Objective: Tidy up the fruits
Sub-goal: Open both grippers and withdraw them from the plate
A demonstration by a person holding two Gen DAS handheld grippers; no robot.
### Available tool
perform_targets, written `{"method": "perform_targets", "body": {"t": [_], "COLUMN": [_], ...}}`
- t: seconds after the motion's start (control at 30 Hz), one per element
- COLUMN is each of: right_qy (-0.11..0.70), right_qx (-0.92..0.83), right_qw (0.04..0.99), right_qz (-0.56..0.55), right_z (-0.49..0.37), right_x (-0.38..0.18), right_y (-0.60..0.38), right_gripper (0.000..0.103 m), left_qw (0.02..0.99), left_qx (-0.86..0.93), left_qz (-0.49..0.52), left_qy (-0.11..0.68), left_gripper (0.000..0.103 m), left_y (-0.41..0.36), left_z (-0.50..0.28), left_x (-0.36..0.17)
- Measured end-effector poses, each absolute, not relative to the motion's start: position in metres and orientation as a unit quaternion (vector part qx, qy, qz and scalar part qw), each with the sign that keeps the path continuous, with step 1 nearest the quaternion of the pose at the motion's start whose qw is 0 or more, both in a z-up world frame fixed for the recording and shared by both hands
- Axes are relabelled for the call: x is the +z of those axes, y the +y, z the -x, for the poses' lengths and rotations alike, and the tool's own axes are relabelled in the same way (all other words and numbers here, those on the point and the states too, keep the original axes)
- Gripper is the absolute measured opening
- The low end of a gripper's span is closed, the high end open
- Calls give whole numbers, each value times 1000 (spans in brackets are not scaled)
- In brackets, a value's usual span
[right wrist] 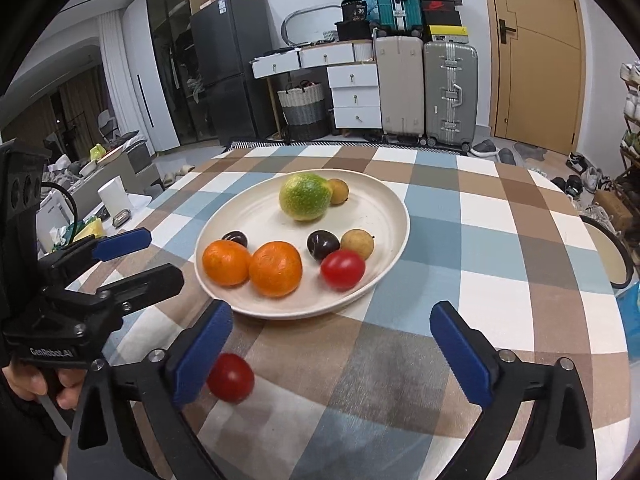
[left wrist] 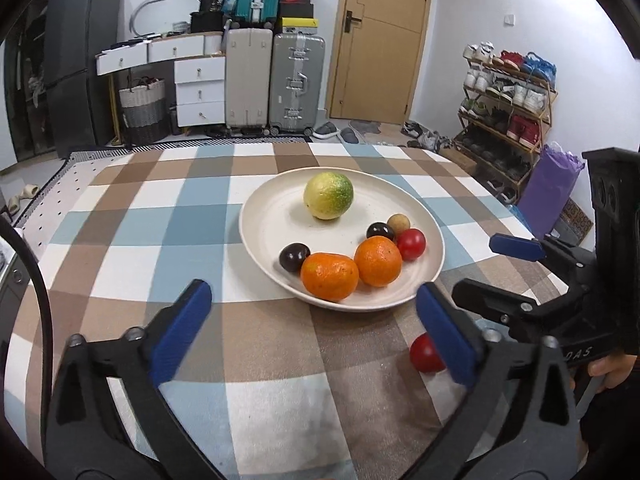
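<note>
Plate (right wrist: 394,216): cream, mid-bench, carrying 2 oranges (right wrist: 276,268), a green citrus (right wrist: 305,197), 2 dark plums, 2 tan longans and 1 red tomato (right wrist: 343,269).
Stray tomato (right wrist: 231,377): off the plate, on the checked cloth just near of it; it looks blurred, so possibly rolling.
Left hand-held gripper (left wrist: 314,332): jaws spread wide, empty, with the stray beside its right finger.
Right hand-held gripper (right wrist: 330,350): jaws also apart, empty, with the stray at its left finger.
Risk: both tools crowd 1 small round fruit; a finger nudge could send it rolling off the bench (right wrist: 500,240).
Risk: squeezing hard could split the tomato.
</note>
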State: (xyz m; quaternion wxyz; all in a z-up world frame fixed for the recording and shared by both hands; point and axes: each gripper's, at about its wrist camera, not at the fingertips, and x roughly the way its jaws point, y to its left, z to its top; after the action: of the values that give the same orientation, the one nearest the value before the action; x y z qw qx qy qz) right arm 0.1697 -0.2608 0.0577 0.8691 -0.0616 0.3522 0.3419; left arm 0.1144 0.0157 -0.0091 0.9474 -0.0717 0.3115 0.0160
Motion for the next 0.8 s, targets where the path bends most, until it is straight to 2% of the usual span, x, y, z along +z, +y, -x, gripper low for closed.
{"method": "perform_targets", "body": {"t": [0.37,0.8], "right_qy": [395,408], "right_qx": [373,403], "right_qw": [836,812], "right_qz": [80,112], "right_z": [-155,-142], "right_x": [47,41], "right_y": [-252,-240], "right_gripper": [103,102], "left_qw": [946,940], "left_qx": [18,21], "left_qz": [63,57], "left_qy": [318,335], "left_gripper": [102,102], "left_y": [14,12], "left_z": [-85,-82], "left_x": [-12,-18]}}
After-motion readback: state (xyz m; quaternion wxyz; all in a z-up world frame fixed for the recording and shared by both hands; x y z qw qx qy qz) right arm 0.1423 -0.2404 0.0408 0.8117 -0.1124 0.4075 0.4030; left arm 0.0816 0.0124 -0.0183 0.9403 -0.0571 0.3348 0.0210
